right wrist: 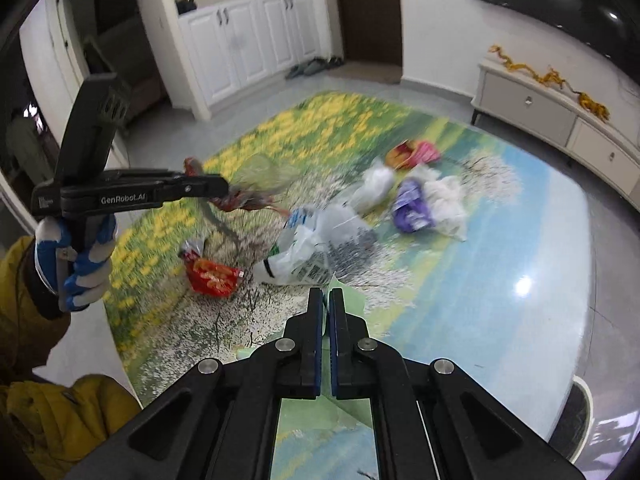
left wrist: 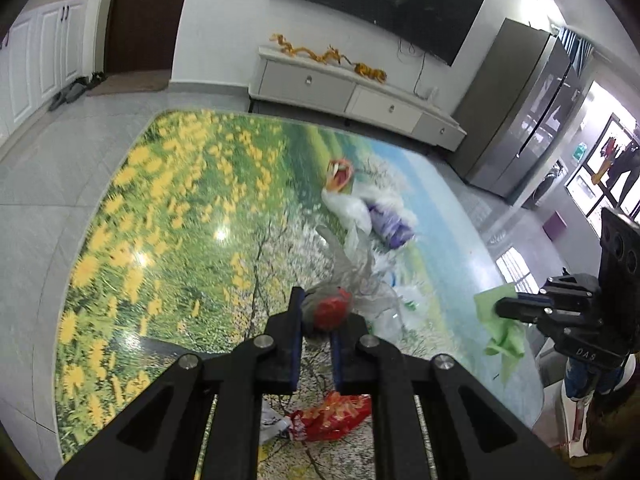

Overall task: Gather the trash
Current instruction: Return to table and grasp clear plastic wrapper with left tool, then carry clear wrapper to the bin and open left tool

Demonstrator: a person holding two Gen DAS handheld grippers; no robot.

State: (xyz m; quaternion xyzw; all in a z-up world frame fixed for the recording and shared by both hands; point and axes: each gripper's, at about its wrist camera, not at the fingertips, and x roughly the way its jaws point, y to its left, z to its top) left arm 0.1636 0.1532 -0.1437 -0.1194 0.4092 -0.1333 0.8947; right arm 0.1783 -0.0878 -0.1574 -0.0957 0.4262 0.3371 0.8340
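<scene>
The left tool (left wrist: 316, 320) is closed on a crinkly clear bag (left wrist: 336, 304) with something red inside. The bag sticks out past the tips and hangs above the table (left wrist: 180, 208). The right tool (right wrist: 325, 300) is closed on a thin green sheet (right wrist: 304, 416), which lies flat between its fingers and pokes out at the tips. More trash sits on the table, apart from both tools: a red snack bag (right wrist: 212, 276), a white printed bag (right wrist: 308, 248), a purple wrapper (right wrist: 412, 208) beside a white crumpled bag (right wrist: 448, 200), and a pink and orange wrapper (right wrist: 412, 154) farthest away. A gloved hand (right wrist: 80, 264) holds the left tool's handle.
</scene>
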